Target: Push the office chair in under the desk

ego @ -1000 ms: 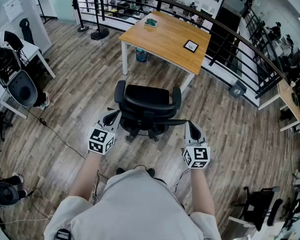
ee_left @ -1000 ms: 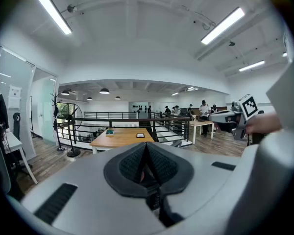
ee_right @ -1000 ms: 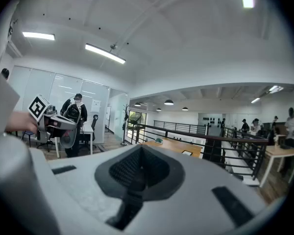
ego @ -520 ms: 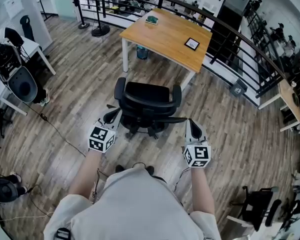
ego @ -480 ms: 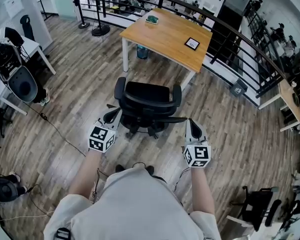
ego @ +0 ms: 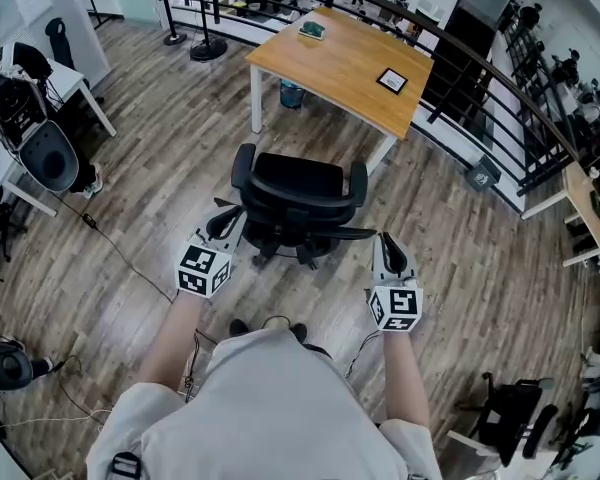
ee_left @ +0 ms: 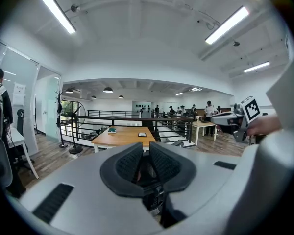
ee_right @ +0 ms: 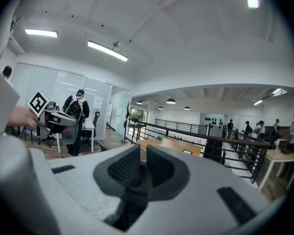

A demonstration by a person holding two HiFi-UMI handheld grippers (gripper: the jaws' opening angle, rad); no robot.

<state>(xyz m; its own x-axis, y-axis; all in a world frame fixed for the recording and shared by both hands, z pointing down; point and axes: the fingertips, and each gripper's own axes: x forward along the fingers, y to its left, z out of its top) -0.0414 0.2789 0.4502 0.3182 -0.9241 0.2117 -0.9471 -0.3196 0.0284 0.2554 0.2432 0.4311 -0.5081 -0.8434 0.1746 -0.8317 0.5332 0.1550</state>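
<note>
The black office chair (ego: 300, 193) stands on the wood floor, its back toward me, a short way out from the wooden desk (ego: 340, 63). My left gripper (ego: 223, 226) hovers at the chair's rear left corner, close to the backrest. My right gripper (ego: 390, 253) is behind the right armrest, a little apart from it. In the left gripper view my left gripper (ee_left: 145, 163) is opening, with a narrow gap and nothing between the pads. My right gripper (ee_right: 143, 168) is opening too and holds nothing. Both views point at the desk (ee_left: 122, 137) (ee_right: 171, 145).
A black railing (ego: 500, 98) runs behind the desk. A blue bin (ego: 292, 95) sits under the desk's left end. At the left are a white table (ego: 75, 86) with gear and a cable (ego: 120, 258) on the floor. Another chair (ego: 520, 413) stands lower right.
The head view has drifted slightly, so desk and chair sit a bit higher in the picture. Both grippers keep their places beside the chair.
</note>
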